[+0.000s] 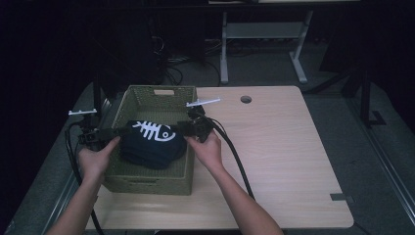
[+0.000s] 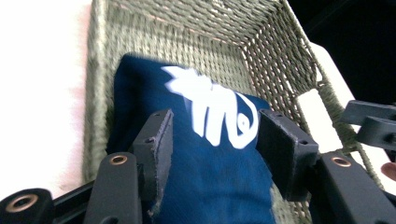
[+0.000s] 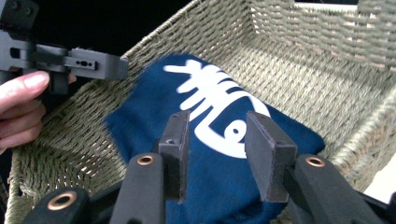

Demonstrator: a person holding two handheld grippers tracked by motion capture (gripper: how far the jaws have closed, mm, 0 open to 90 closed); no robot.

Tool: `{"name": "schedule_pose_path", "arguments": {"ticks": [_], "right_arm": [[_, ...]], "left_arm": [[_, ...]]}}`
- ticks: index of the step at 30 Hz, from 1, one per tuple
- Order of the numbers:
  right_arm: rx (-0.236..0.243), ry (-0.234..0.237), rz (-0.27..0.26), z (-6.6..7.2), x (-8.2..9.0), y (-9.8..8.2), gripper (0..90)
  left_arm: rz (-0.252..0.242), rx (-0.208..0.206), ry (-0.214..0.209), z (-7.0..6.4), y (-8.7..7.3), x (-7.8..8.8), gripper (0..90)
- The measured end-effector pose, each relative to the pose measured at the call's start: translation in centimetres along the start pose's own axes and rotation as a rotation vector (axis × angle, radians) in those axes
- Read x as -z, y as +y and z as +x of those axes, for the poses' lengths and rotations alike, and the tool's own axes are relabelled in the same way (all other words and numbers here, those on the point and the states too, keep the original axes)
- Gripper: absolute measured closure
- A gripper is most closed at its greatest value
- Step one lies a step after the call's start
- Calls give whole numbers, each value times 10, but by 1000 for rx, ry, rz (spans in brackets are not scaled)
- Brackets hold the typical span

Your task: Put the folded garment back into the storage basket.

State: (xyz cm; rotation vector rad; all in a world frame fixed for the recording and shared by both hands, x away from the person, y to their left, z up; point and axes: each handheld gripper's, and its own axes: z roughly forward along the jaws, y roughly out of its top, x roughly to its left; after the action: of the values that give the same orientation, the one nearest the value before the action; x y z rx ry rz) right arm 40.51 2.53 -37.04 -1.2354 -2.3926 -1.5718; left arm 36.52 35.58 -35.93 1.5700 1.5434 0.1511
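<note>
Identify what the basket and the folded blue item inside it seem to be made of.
Basket: looks like woven fibre or paper cord, matte olive green; the braided weave shows plainly in both gripper views. Blue item: soft knit-like fabric, matte navy, with a flat white fishbone print.

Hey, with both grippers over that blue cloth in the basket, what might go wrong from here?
Both grippers, left and right, look open above the folded blue cloth. Closing now may pinch just the top layer, so the fold could come undone when lifted. The right gripper sits close to the woven basket's side wall, so a jaw might catch the weave and drag the basket.
</note>
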Motion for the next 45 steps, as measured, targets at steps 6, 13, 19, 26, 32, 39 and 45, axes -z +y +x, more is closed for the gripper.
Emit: {"name": "schedule_pose_path", "arguments": {"ticks": [6,13,19,26,32,39,45], "right_arm": [[21,9,-7,3,3,1,595],[18,24,-1,2,7,2,560],[11,49,-21,-3,16,5,527],[25,59,-22,-6,27,6,453],[46,63,-44,-8,43,6,386],[59,63,-62,-13,62,7,344],[63,28,-77,-21,80,6,316]], "left_arm": [[-24,-12,-16,-4,3,3,455],[-37,-20,-51,-10,2,2,455],[-47,-34,-80,-18,2,5,451],[-60,-67,-123,-31,-2,6,447],[-87,-70,-159,-39,-4,8,397],[-95,-96,-177,-53,-5,7,349],[-107,-127,-194,-67,-6,5,324]]}}
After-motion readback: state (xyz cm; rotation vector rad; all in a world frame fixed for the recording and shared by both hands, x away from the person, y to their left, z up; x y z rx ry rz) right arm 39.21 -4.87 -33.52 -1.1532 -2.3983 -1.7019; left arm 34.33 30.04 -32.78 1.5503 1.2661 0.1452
